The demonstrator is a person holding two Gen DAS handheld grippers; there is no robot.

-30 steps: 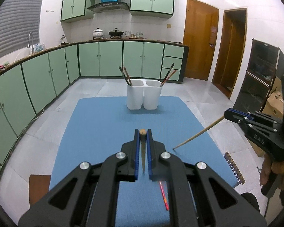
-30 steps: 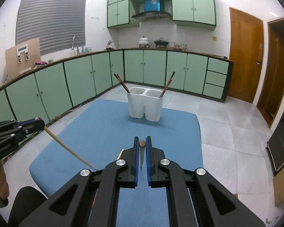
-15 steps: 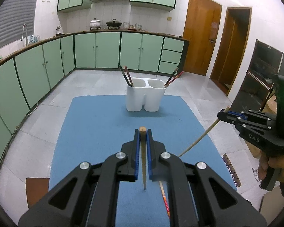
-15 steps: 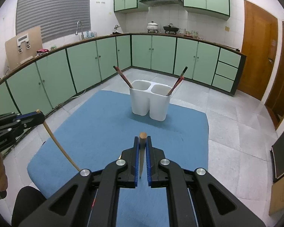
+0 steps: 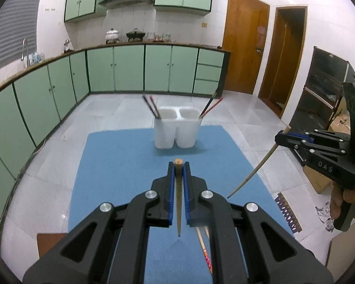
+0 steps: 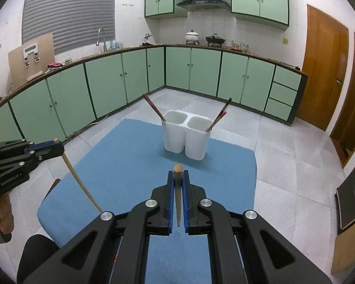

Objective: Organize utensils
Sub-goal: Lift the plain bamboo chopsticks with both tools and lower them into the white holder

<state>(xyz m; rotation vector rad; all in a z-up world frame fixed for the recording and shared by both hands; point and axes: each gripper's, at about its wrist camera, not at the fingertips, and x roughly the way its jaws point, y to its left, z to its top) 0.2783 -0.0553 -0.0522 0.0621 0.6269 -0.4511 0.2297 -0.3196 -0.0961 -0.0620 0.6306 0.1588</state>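
A white two-compartment holder (image 5: 176,129) (image 6: 185,135) stands at the far end of the blue mat (image 5: 120,165) (image 6: 130,165), with dark chopsticks leaning out of each side. My left gripper (image 5: 178,165) is shut on a wooden chopstick (image 5: 178,203), held above the mat; it also shows in the right wrist view (image 6: 78,177). My right gripper (image 6: 178,174) is shut on another wooden chopstick (image 6: 178,201), seen from the left wrist view (image 5: 255,170) at the right, above the mat's edge.
A red-patterned chopstick (image 5: 204,250) lies on the mat under my left gripper. Green kitchen cabinets (image 6: 106,85) curve around the left and back. Wooden doors (image 5: 246,52) and a dark shelf (image 5: 324,87) stand at the right. The floor is tiled.
Both grippers have risen and tilted, each still holding its chopstick. The right gripper's chopstick now hangs steeper, its tip lifted off the mat's edge.
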